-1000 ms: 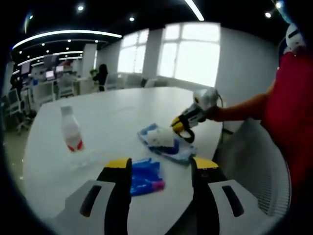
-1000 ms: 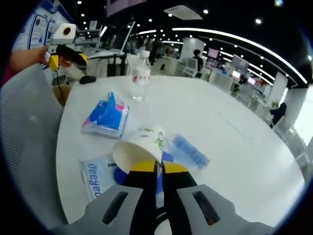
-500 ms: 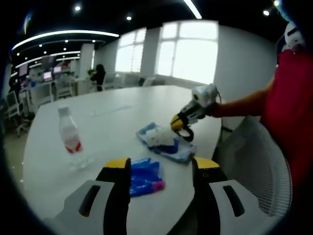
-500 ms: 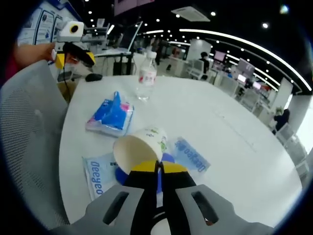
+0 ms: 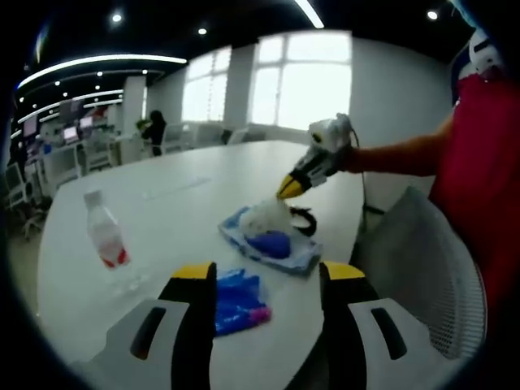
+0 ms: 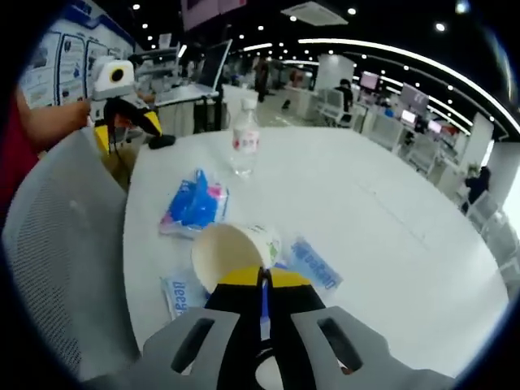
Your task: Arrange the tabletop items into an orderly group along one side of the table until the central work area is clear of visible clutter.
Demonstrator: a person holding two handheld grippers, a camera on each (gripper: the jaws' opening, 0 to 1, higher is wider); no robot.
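A white paper cup (image 6: 231, 253) hangs tilted just above the blue wipes pack (image 6: 314, 265), and my right gripper (image 6: 262, 278) is shut on its rim. From the left gripper view, the right gripper (image 5: 291, 187) holds that cup (image 5: 262, 218) over the wipes pack (image 5: 276, 248). My left gripper (image 5: 268, 273) is open above the table's near edge, with a blue tissue pack (image 5: 238, 301) lying on the table below and between its jaws. A clear water bottle (image 5: 104, 238) with a red label stands to the left. In the right gripper view the left gripper (image 6: 122, 101) hovers far left, beyond the tissue pack (image 6: 195, 203) and bottle (image 6: 244, 138).
The white oval table (image 6: 382, 236) stretches away bare past the items. A grey mesh chair (image 6: 65, 268) stands at its near edge; the same chair (image 5: 422, 276) is at the right of the left gripper view. A person's arm and red sleeve (image 5: 471, 162) reach in. A small black object (image 6: 162, 140) lies near the bottle.
My right gripper has raised the paper cup off the wipes pack and tilted it. Both views have shifted a little with the hands; the left gripper stays open.
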